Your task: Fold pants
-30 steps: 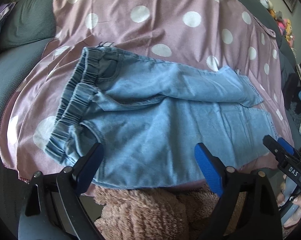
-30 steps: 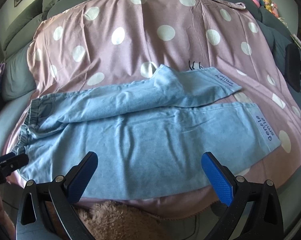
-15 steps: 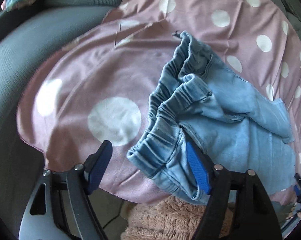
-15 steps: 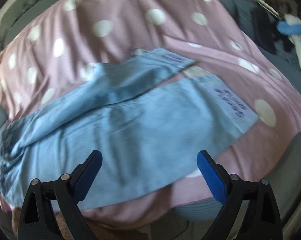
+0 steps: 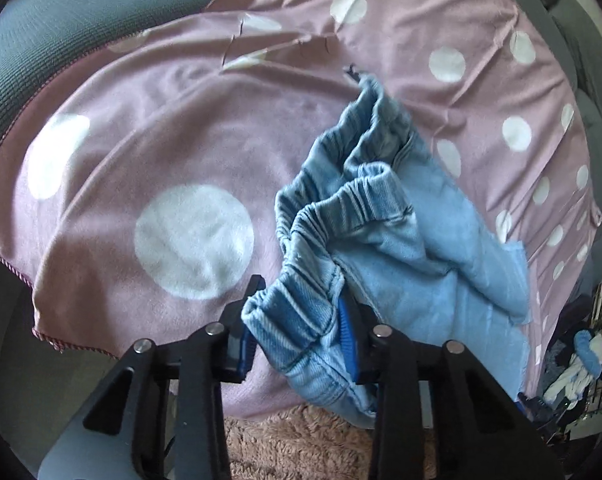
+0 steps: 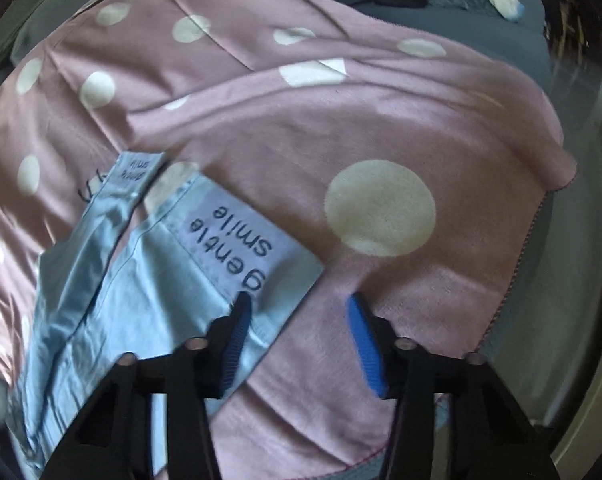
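Observation:
Light blue denim pants (image 5: 401, 248) lie on a pink blanket with white dots (image 5: 149, 152). In the left wrist view my left gripper (image 5: 297, 332) is shut on the near corner of the elastic waistband (image 5: 293, 312), which bunches up between its blue pads. In the right wrist view the pants' near leg cuff (image 6: 241, 248), printed "gentle smile", lies flat; the far leg cuff (image 6: 135, 168) lies behind it. My right gripper (image 6: 301, 332) is open at the cuff's near corner, its left finger (image 6: 237, 332) over the denim, its right finger (image 6: 365, 344) over the blanket.
The blanket (image 6: 381, 120) covers a grey sofa (image 5: 61, 28); its hem (image 6: 529, 248) runs close to the right of my right gripper. A brown fuzzy fabric (image 5: 301, 444) lies below the front edge. Toys and clothes (image 5: 577, 364) are piled at the far right.
My left gripper swung to the waistband end and closed on its near corner. My right gripper moved right along the leg to the cuff and narrowed, staying open.

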